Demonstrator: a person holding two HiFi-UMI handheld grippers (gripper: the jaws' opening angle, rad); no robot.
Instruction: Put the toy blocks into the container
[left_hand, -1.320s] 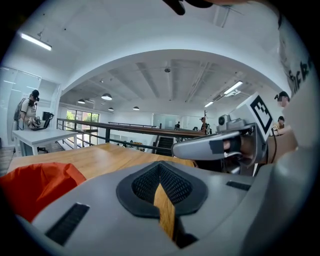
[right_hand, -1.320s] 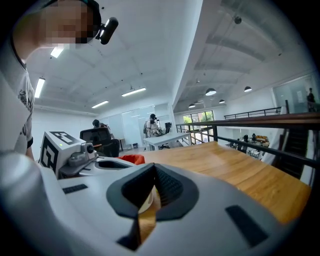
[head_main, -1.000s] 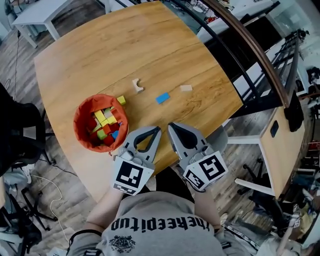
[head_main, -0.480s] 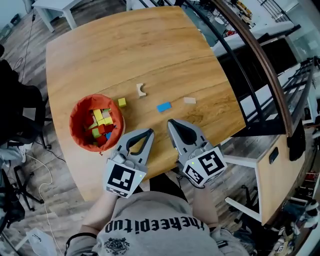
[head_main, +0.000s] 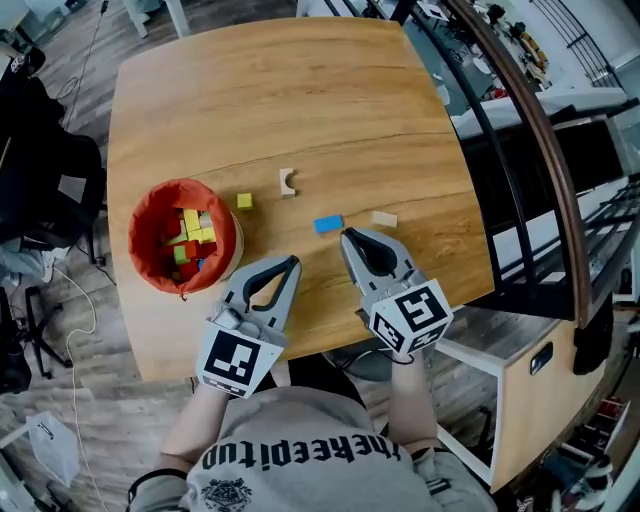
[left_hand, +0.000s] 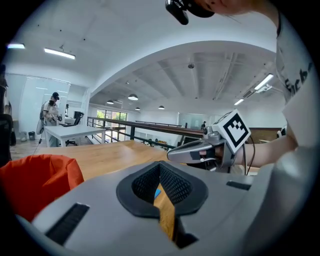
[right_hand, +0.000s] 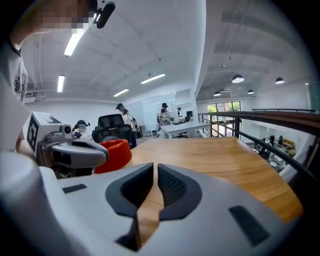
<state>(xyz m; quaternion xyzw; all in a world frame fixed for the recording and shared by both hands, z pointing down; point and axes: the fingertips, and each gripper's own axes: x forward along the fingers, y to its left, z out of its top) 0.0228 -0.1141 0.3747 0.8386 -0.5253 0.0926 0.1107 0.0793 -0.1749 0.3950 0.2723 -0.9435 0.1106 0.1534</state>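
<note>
An orange fabric container (head_main: 141, 222) sits at the table's left with several coloured blocks inside. Loose on the wood lie a yellow block (head_main: 244, 201), a pale arch block (head_main: 288, 181), a blue block (head_main: 327, 224) and a beige block (head_main: 384, 219). My left gripper (head_main: 292, 262) is shut and empty, right of the container (left_hand: 40, 182). My right gripper (head_main: 347, 235) is shut and empty, its tip just right of and nearer than the blue block. Through the left jaws a sliver of the blue block (left_hand: 157, 191) shows. The right gripper view shows the container (right_hand: 117, 152) at left.
The wooden table (head_main: 300, 90) ends close to my body and at the right, where a black railing (head_main: 500, 150) runs past. A black chair (head_main: 40, 170) stands left of the table. People are at a distant white desk (right_hand: 175, 127).
The head view has shifted, so the table sits lower and more to the right. My right gripper has come closer to the blue block. Both grippers stay shut.
</note>
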